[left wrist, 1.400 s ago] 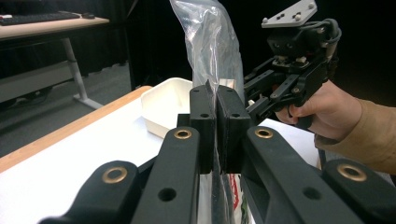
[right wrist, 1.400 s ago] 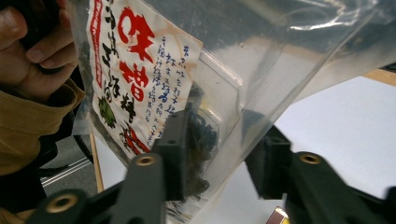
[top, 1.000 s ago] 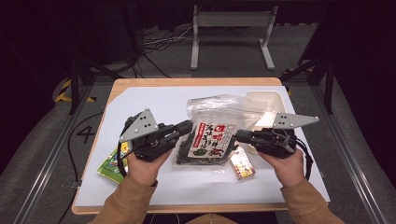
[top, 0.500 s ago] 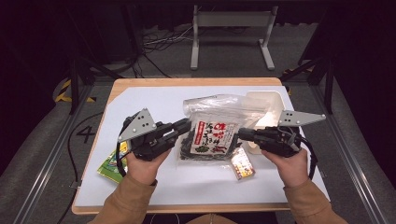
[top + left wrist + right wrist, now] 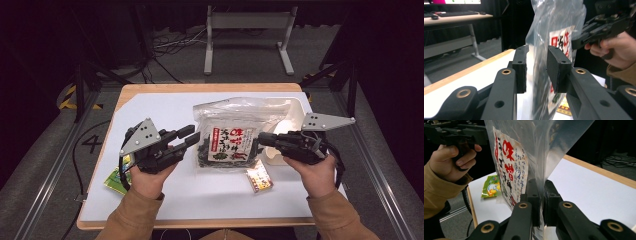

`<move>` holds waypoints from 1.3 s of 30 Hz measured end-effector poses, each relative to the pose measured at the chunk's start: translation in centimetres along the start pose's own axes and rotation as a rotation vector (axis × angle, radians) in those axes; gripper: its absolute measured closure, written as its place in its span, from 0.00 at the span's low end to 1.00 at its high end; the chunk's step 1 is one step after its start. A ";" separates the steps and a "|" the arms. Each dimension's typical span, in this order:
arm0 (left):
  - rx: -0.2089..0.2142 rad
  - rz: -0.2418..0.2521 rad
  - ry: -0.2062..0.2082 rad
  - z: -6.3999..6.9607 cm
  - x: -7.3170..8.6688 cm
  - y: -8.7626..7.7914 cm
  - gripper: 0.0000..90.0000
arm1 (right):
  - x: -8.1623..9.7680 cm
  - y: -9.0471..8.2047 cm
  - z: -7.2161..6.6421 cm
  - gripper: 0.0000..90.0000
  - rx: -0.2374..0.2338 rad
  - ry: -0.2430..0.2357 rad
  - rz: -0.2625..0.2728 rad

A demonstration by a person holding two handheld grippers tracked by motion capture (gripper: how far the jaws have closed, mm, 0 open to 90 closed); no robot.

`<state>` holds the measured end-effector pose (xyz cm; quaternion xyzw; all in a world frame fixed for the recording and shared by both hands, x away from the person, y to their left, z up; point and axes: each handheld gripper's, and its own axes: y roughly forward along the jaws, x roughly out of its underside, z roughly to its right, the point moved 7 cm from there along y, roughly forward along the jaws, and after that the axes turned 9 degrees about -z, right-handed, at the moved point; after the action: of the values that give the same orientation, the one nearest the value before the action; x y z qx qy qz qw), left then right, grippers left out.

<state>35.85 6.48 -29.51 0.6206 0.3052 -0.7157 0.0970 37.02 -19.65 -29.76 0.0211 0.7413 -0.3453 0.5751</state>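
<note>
My right gripper (image 5: 264,139) is clamped on the seaweed bag (image 5: 227,142), lifted just above the white table (image 5: 150,107). My left gripper (image 5: 192,135) has just been opening, bag between its jaws, untouched. Handover done; setting down remains.

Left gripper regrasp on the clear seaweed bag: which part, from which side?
Probably the bag's flat film edge nearest the left gripper, entered edge-on. It hangs between the jaws, which have just been opening; the pads stand clear. The right gripper pinches the opposite edge.
</note>
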 end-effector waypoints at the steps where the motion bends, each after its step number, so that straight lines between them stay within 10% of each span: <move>1: -0.001 -0.002 -0.003 -0.1 0.1 -0.1 0.77 | -0.1 -0.1 0.1 0.96 0.007 0.001 -0.003; 39: -0.114 -0.253 -0.079 -5.6 6.9 3.5 0.66 | -3.5 -4.1 4.0 0.96 0.223 -0.019 0.009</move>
<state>40.83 8.49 -37.43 0.5420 0.4170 -0.7277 0.0533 39.78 -23.63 -25.07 0.0848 0.6928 -0.4233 0.5777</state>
